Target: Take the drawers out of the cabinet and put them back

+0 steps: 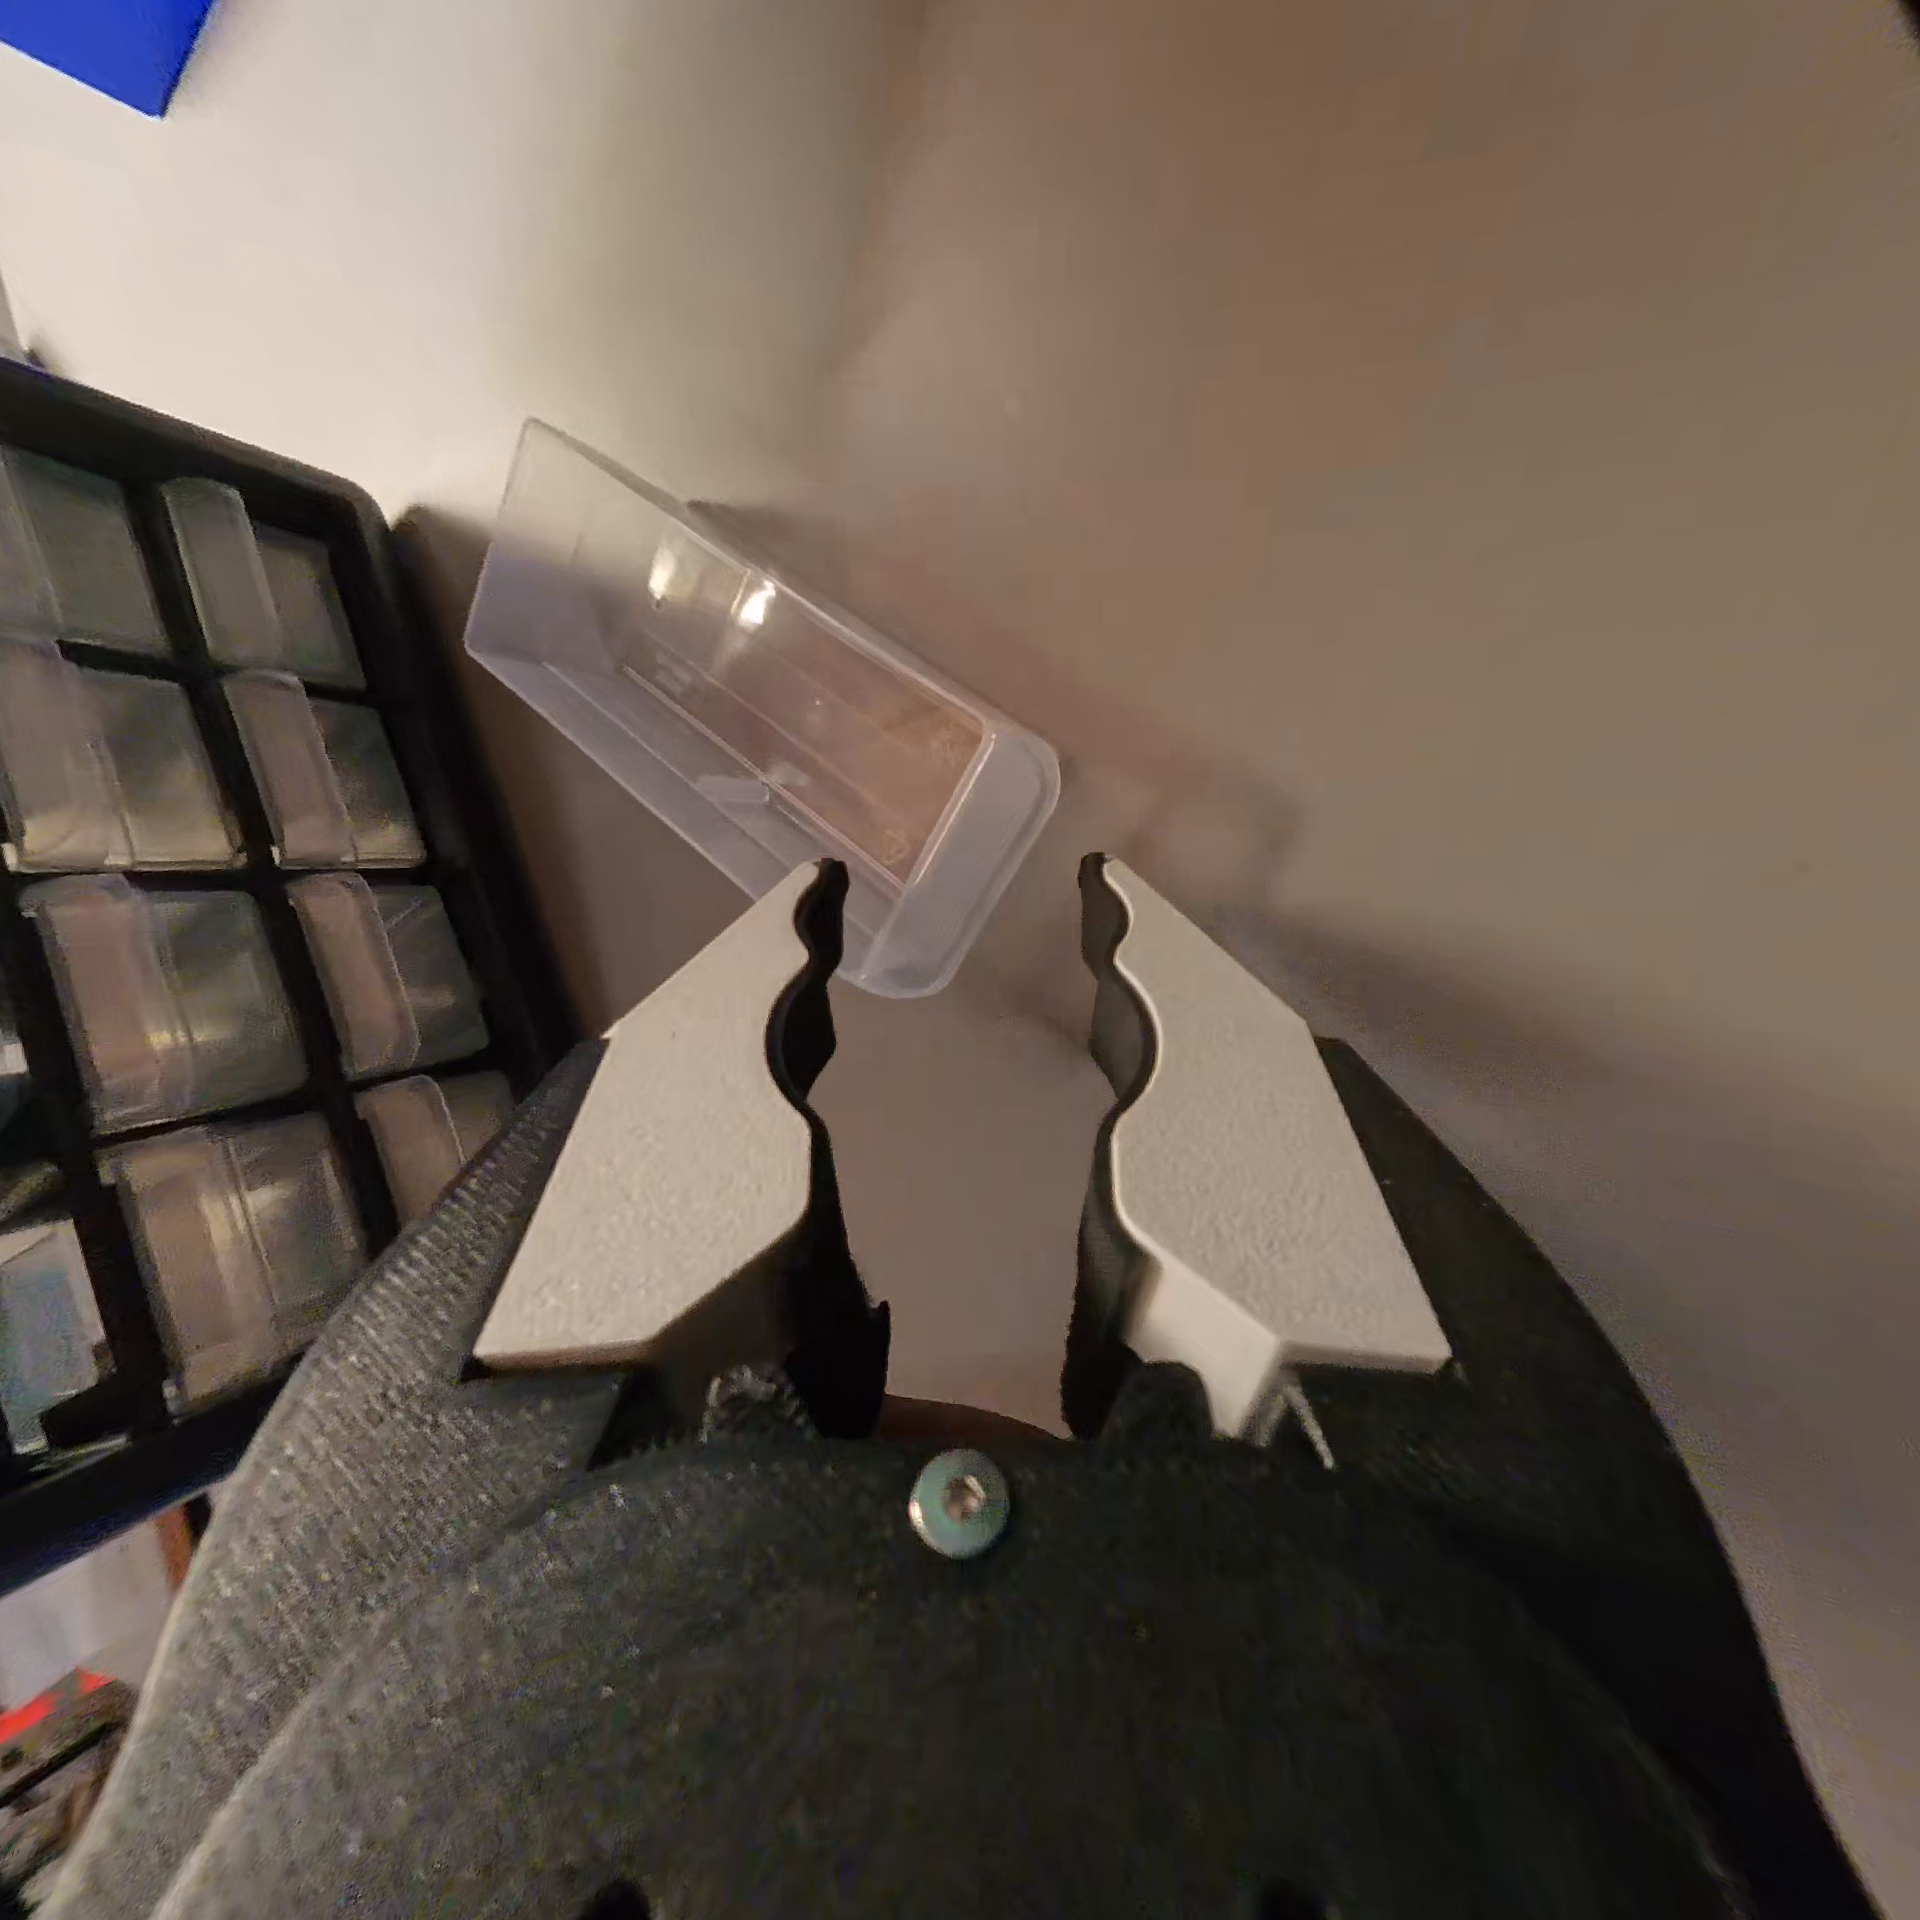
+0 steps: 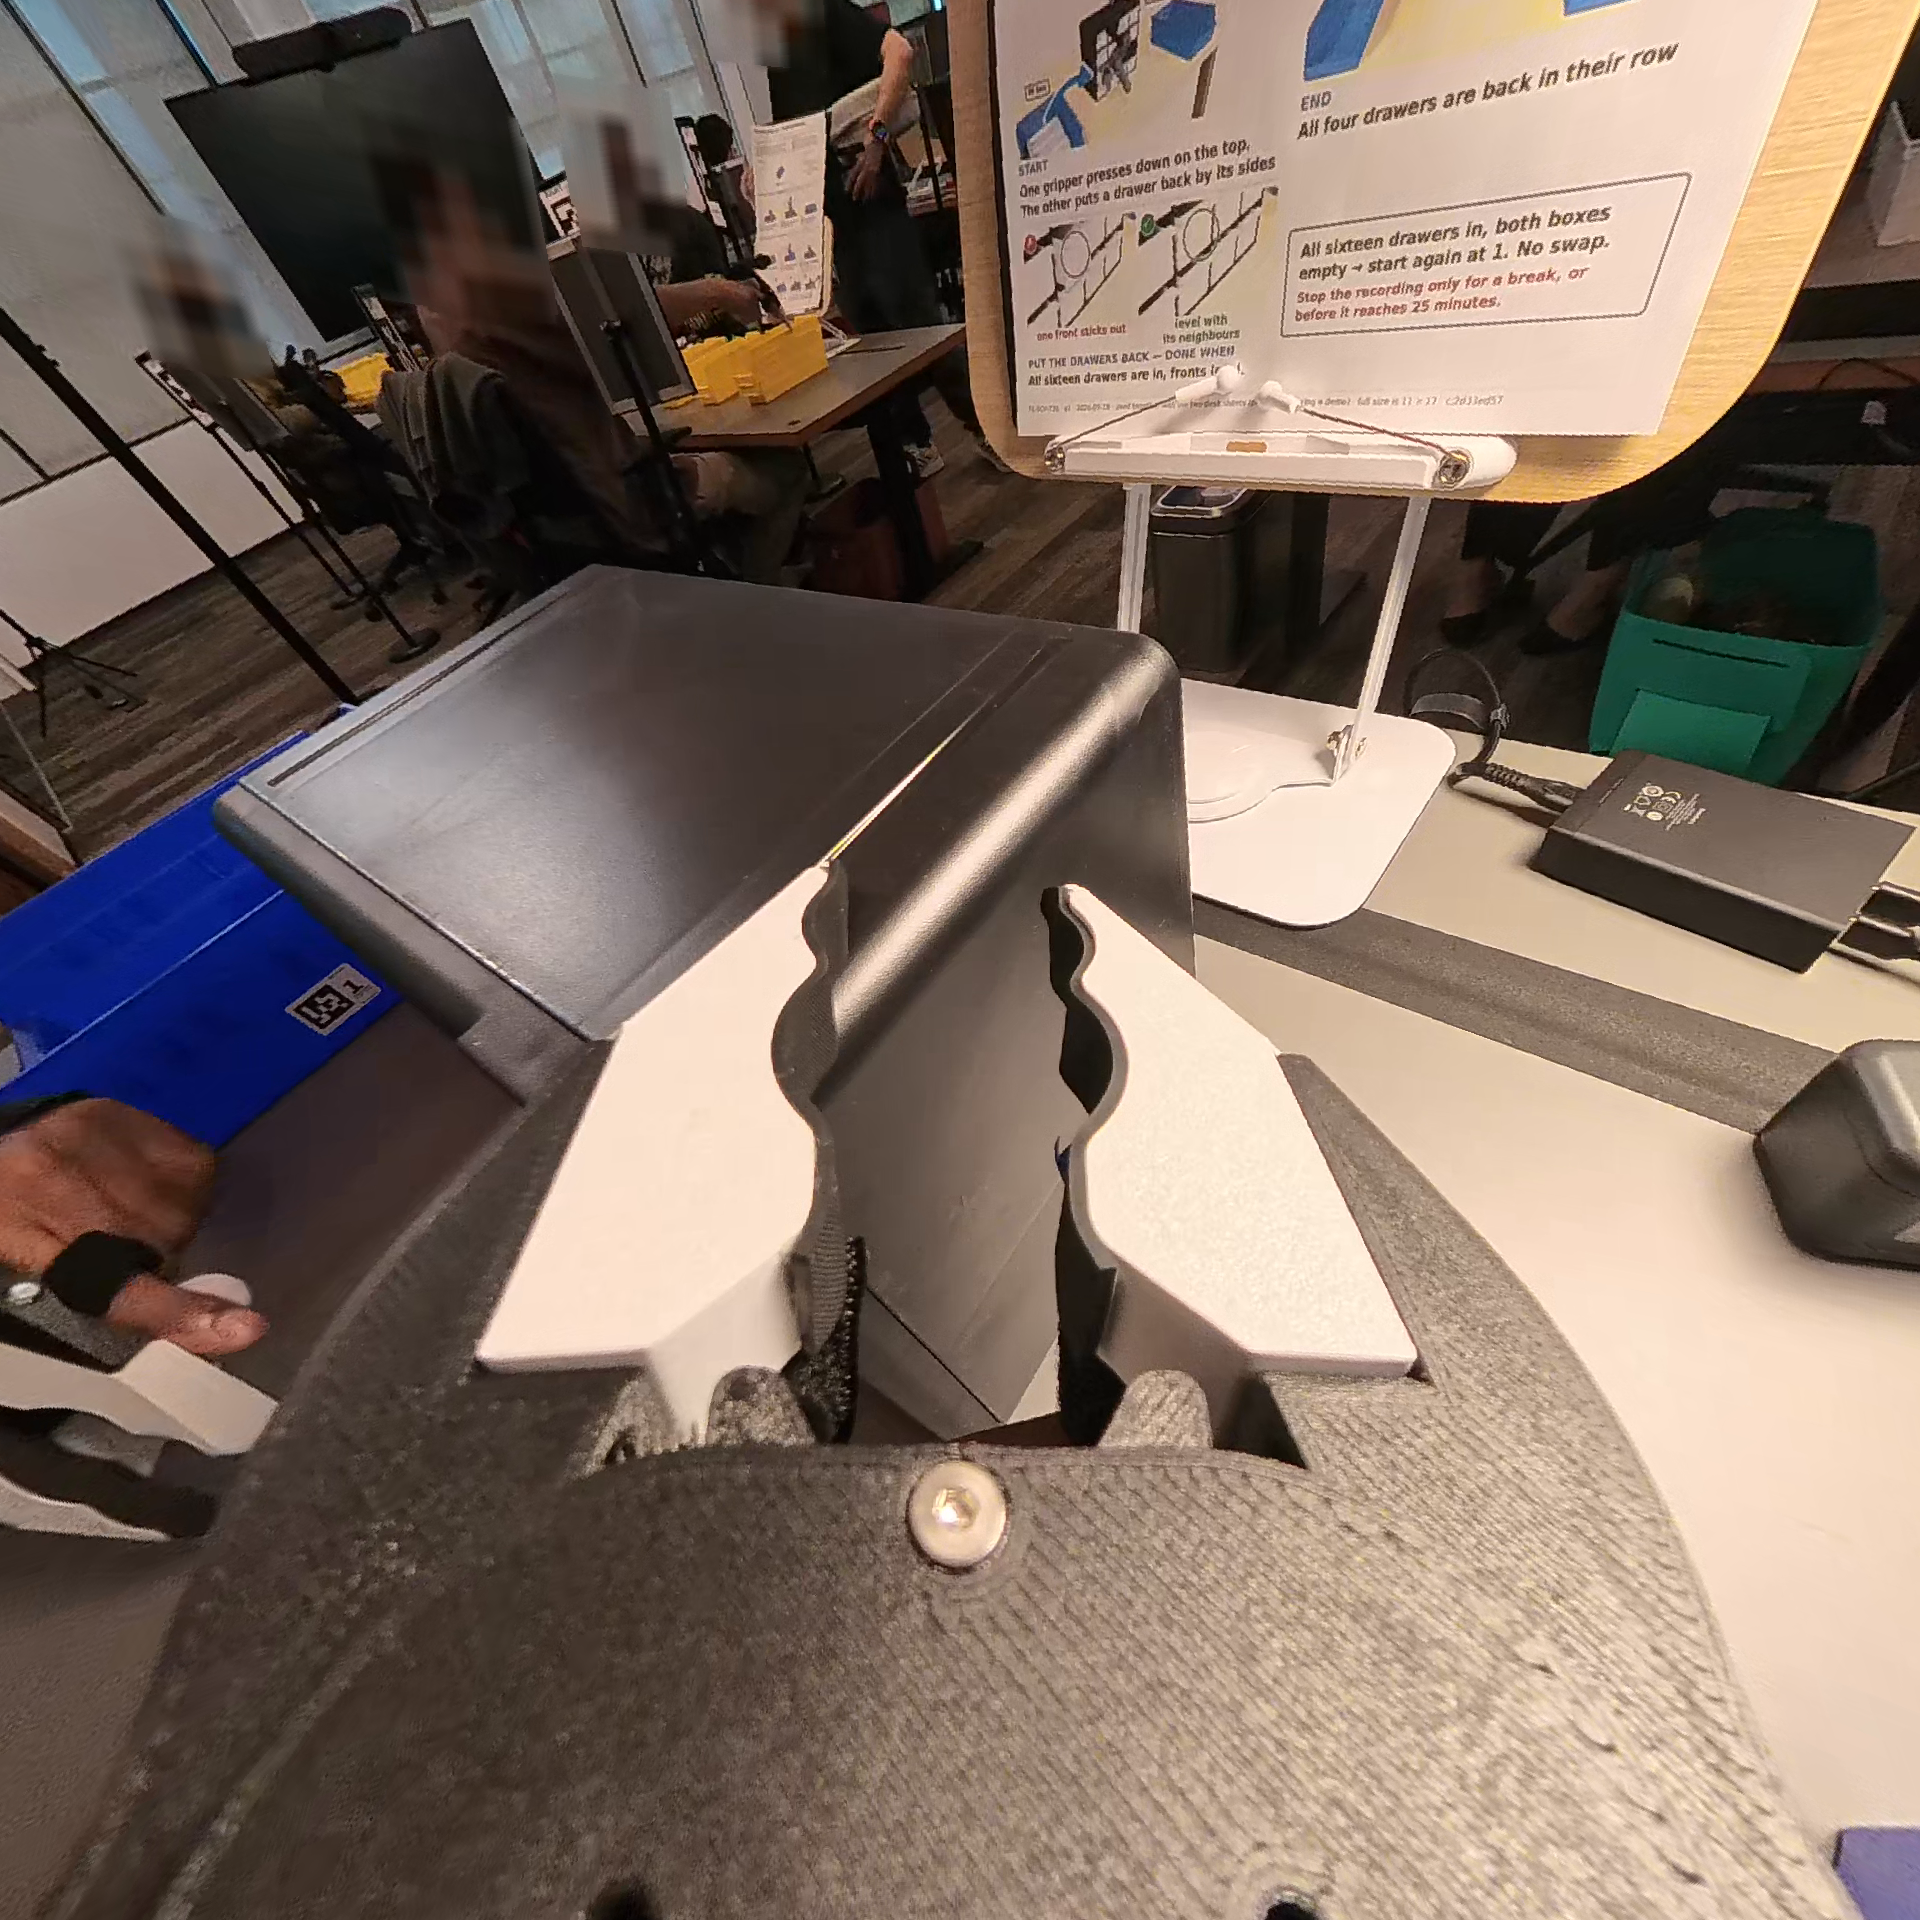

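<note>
Drawer (image 1: 758,707), clear plastic, lying tilted, empty

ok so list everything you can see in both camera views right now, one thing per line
cabinet: one, black, middle of the table, under the right gripper
drawers in cabinet: several, clear, in its front grid
loose drawer: one, clear, empty, on the table beside the cabinet
bin: one, blue, left of the cabinet
instruction sheet on stand: one, white, behind the cabinet
power brick: one, black, far right
green bin: one, on the floor behind
table: one, beige
left gripper: open, the loose drawer's end at its tips
right gripper: open, over the cabinet's right edge
hand: one, lower left
</note>
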`<state>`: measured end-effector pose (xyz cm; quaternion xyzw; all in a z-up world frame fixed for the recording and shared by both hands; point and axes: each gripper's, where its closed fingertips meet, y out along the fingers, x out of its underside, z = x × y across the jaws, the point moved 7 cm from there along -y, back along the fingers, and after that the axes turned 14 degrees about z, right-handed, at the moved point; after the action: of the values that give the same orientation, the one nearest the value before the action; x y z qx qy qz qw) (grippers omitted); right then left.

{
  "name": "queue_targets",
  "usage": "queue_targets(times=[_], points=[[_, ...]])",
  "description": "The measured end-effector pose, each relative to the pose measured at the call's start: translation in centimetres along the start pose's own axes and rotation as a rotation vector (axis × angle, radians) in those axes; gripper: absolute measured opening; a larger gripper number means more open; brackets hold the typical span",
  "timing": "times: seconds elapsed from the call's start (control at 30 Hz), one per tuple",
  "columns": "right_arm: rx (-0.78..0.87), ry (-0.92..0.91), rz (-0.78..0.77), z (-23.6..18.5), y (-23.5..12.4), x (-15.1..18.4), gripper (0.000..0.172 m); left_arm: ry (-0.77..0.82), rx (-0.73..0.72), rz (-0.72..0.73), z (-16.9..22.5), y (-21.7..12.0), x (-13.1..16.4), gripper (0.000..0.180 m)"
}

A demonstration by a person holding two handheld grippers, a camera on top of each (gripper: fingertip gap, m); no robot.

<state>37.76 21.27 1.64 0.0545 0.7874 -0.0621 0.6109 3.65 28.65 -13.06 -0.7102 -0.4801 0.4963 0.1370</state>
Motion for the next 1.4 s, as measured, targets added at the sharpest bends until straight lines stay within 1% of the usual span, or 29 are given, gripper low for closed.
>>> queue_targets(times=[0.03, 0.13, 0.23, 0.33, 0.47, 0.57, 0.7, 0.77, 0.93, 1.03, 1.17, 1.23, 1.33, 1.4], points=[[-0.001, 0.001, 0.000, 0.0, 0.0, 0.0, 0.041, 0.021, -0.002, -0.014, 0.1, 0.3, 0.3, 0.045], [-0.002, 0.002, 0.000, 0.0, 0.0, 0.0, 0.041, 0.071, -0.039, -0.053, -0.1, 1.0, 0.9, 0.029], [-0.002, 0.002, 0.000, 0.0, 0.0, 0.0, 0.041, 0.058, -0.058, -0.019, -0.5, 0.6, 0.2, 0.023], [-0.003, 0.003, 0.000, 0.0, 0.0, 0.0, 0.041, -0.003, -0.097, 0.063, -1.6, -0.9, -1.5, 0.020], [-0.002, 0.002, 0.001, 0.0, 0.0, 0.0, 0.041, -0.095, -0.183, 0.144, -3.9, -3.5, -4.4, 0.018], [-0.001, 0.001, 0.001, 0.0, 0.0, 0.0, 0.041, -0.167, -0.257, 0.152, -5.9, -5.4, -6.3, 0.018], [0.001, -0.003, 0.001, 0.0, 0.0, 0.0, 0.041, -0.167, -0.319, 0.186, -8.0, -6.9, -9.0, 0.017], [0.001, -0.002, 0.001, 0.0, 0.0, 0.0, 0.040, -0.132, -0.345, 0.202, -8.9, -7.3, -9.9, 0.016], [0.001, -0.003, 0.000, 0.0, 0.0, 0.0, 0.041, 0.009, -0.432, 0.165, -10.6, -7.0, -10.1, 0.015], [-0.001, -0.002, 0.000, 0.0, 0.0, 0.0, 0.040, 0.060, -0.474, 0.147, -11.1, -6.6, -9.8, 0.014], [-0.005, 0.004, 0.000, 0.0, 0.0, 0.0, 0.041, 0.148, -0.504, 0.182, -11.4, -6.4, -10.0, 0.010], [-0.005, 0.005, 0.000, 0.0, 0.0, 0.0, 0.040, 0.170, -0.537, 0.194, -11.7, -6.6, -10.2, 0.001], [-0.007, 0.006, 0.001, 0.0, 0.0, 0.0, 0.040, 0.158, -0.568, 0.215, -12.2, -6.6, -10.1, 0.001], [-0.007, 0.008, 0.001, 0.0, 0.0, 0.0, 0.041, 0.152, -0.562, 0.193, -12.2, -6.0, -9.5, 0.001]])
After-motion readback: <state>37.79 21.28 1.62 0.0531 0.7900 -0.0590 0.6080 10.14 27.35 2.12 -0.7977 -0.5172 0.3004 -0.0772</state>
